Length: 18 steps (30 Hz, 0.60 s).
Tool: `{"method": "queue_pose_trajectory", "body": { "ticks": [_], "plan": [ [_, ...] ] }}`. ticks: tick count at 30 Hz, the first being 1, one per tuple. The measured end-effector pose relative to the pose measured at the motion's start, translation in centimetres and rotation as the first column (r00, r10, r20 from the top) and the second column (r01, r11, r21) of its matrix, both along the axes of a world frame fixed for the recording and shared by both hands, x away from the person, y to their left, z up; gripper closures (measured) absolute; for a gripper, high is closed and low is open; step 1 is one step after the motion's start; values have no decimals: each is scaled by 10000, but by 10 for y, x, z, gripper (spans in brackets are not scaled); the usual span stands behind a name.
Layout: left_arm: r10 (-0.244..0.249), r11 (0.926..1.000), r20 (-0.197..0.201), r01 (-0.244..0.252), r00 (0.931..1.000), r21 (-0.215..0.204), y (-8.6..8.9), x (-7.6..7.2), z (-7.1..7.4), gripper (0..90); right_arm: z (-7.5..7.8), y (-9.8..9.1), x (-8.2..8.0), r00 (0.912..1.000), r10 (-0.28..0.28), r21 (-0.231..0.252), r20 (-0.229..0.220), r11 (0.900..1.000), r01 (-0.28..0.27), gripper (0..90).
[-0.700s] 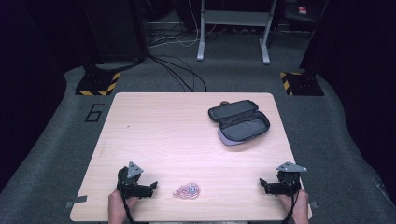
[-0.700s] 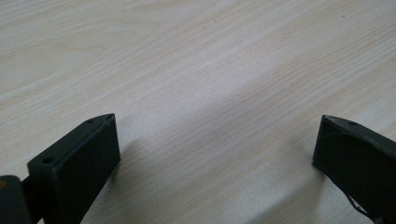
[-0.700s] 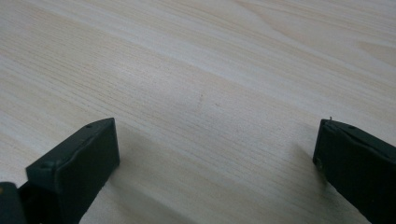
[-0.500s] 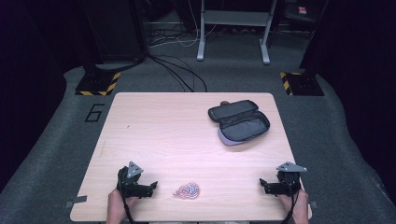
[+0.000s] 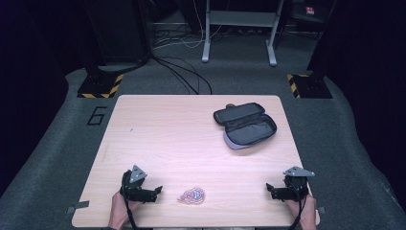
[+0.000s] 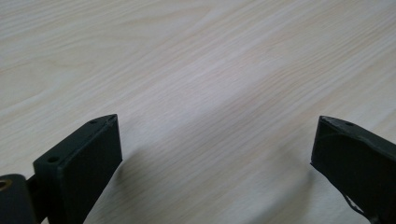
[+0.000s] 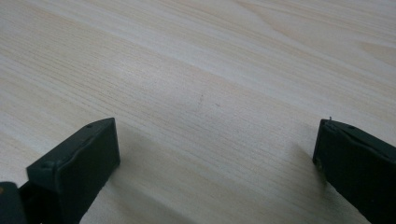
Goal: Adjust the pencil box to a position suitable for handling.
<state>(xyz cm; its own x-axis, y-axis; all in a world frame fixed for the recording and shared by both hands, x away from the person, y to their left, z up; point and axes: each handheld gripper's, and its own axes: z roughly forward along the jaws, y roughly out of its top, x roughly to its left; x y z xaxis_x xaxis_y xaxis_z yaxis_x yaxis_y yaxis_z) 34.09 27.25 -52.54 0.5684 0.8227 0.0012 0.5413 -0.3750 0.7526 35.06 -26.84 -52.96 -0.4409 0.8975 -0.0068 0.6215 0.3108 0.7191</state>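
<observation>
A light wooden table (image 5: pixel 163 139) carries an open dark zip case (image 5: pixel 245 124) at its far right, lid flipped back, grey-blue lining showing. Near the front edge lies a small coiled bundle (image 5: pixel 192 195) in red, white and blue. My left gripper (image 5: pixel 155 191) rests on the table just left of that bundle, jaws wide apart with only bare wood (image 6: pixel 215 140) between them. At the front right corner sits my right gripper (image 5: pixel 271 190), open as well, with bare wood (image 7: pixel 215 140) between its jaws. A hand holds each gripper from the table's front edge.
Grey carpet surrounds the table, with a "6" marked on the floor (image 5: pixel 97 115) at the left. Black cables (image 5: pixel 184 76) and a metal stand's legs (image 5: pixel 238 48) lie beyond the far edge. Yellow-black striped bases (image 5: pixel 100 86) stand at both far corners.
</observation>
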Motion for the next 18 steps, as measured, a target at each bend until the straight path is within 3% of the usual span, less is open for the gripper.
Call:
{"method": "queue_pose_trajectory", "body": {
  "ticks": [2, 7, 13, 14, 15, 18],
  "plan": [
    [-284, 9995, 195, 287, 9994, -165, -3, -2, 4, 20, 0, 0, 0, 10000, 2, -2, 4, 10000, -2, 0],
    [-1170, 9921, 178, 1177, 9930, -433, -17, -6, 12, 10, 0, 0, 0, 10000, -6, 1, -1, 10000, 6, 0],
    [-2246, 9731, 168, 2251, 9743, -491, -41, -11, 14, 13, 0, 0, 0, 10000, -12, 3, -8, 10000, 12, 0],
    [-2565, 9656, 173, 2570, 9664, -408, -49, -12, 13, 20, 0, 0, 0, 10000, -9, 4, 3, 10000, 9, 0],
    [-2565, 9656, 173, 2570, 9664, -408, -49, -12, 13, 24, 0, 0, 0, 10000, -9, 4, 3, 10000, 9, 0],
    [-2942, 9550, 207, 2948, 9555, -331, -62, -12, 12, 34, 0, 0, 0, 10000, -23, 14, -2, 10000, 23, 1]
  ]
}}
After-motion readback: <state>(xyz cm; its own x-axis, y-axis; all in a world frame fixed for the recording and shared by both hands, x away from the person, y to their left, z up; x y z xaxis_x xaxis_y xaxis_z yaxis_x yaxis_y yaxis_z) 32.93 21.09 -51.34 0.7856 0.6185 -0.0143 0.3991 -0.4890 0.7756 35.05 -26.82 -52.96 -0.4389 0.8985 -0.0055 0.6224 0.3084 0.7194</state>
